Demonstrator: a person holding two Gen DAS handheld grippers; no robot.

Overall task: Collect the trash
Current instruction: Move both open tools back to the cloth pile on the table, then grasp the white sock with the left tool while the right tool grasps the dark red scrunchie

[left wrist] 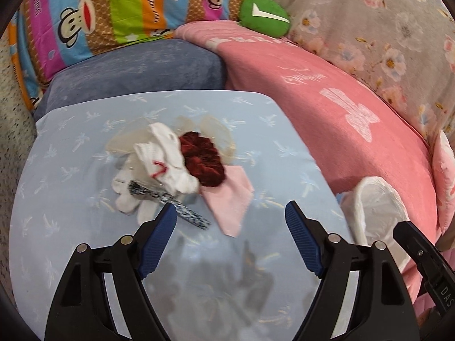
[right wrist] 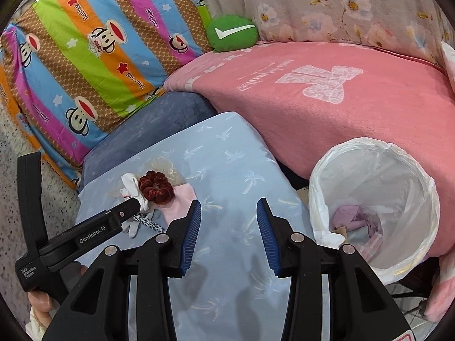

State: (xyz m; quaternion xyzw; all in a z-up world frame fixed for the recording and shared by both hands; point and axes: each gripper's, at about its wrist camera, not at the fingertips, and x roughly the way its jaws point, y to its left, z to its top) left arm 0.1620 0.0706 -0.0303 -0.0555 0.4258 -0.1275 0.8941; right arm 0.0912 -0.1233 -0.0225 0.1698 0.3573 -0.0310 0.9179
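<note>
On the pale blue palm-print cushion point(left wrist: 85, 227) a heap of scraps point(left wrist: 176, 167) waits; right of it, our white-lined round bin point(right wrist: 426, 199) holds some. Left gripper point(left wrist: 230, 218) and right gripper point(right wrist: 229, 213) gape, empty.

A home bedroom: a bed piled with a monkey-print striped quilt point(right wrist: 85, 65), a pink blanket point(right wrist: 327, 99), floral bedding point(right wrist: 341, 8) and a pale blue pillow point(right wrist: 227, 170), with a lined bin point(right wrist: 421, 187) alongside.
</note>
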